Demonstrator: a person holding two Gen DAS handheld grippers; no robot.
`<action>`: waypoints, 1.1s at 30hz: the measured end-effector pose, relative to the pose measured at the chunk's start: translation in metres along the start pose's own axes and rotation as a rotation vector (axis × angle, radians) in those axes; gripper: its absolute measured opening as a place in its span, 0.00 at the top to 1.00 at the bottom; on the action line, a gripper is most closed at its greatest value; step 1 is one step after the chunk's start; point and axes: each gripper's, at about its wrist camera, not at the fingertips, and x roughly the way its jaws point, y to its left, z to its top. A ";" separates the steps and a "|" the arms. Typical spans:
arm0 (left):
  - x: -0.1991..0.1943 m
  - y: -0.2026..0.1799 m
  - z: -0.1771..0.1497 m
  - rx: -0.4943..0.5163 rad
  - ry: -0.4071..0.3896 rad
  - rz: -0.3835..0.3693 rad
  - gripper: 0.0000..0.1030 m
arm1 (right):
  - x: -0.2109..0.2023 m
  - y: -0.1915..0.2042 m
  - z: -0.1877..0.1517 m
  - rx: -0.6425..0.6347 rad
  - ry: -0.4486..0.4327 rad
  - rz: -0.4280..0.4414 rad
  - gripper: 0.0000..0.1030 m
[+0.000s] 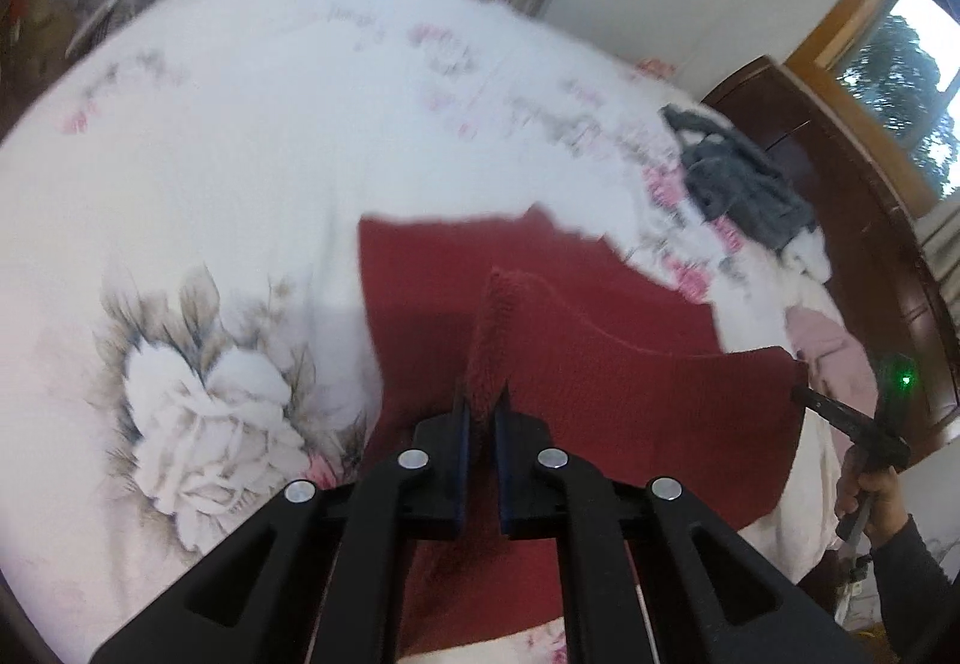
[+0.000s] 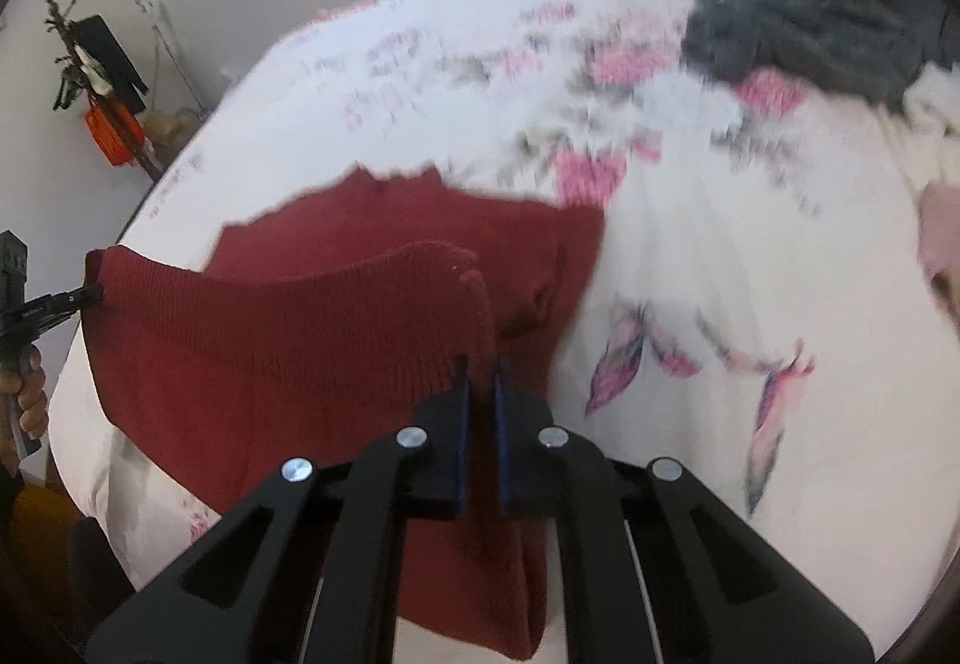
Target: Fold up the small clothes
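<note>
While clamped, both grippers, left gripper (image 1: 482,404), right gripper (image 2: 480,371), red sweater (image 1: 600,364) hem raised

Left gripper (image 1: 482,412) clamped on a raised ridge of red knit (image 1: 600,364), lifted off the floral sheet (image 1: 240,153). Right gripper (image 1: 801,395) pinches the knit's far corner; hand (image 1: 870,490) behind it. Grey garment (image 1: 744,178) heaped near the dark headboard (image 1: 870,220). View blurred.

the garment (image 1: 600,364) hangs between the left gripper (image 1: 482,409) and right gripper (image 2: 480,370), over the bed (image 1: 240,153); a clothes pile (image 2: 810,39) lies far ahead-right.
</note>
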 end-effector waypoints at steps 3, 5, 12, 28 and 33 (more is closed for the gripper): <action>-0.021 -0.004 0.025 0.018 -0.061 -0.015 0.94 | -0.020 0.003 0.024 -0.012 -0.080 -0.008 0.95; -0.030 -0.004 0.046 0.019 -0.099 -0.029 0.94 | -0.029 0.001 0.040 -0.001 -0.125 -0.002 0.95; -0.007 -0.001 0.113 0.042 -0.126 -0.026 0.94 | -0.007 -0.018 0.110 0.077 -0.152 0.058 0.95; 0.192 0.061 0.153 -0.147 0.308 0.101 0.94 | 0.157 -0.072 0.134 0.232 0.253 -0.060 0.96; 0.177 0.051 0.174 -0.136 0.220 0.054 0.95 | 0.134 -0.068 0.155 0.219 0.150 -0.034 0.96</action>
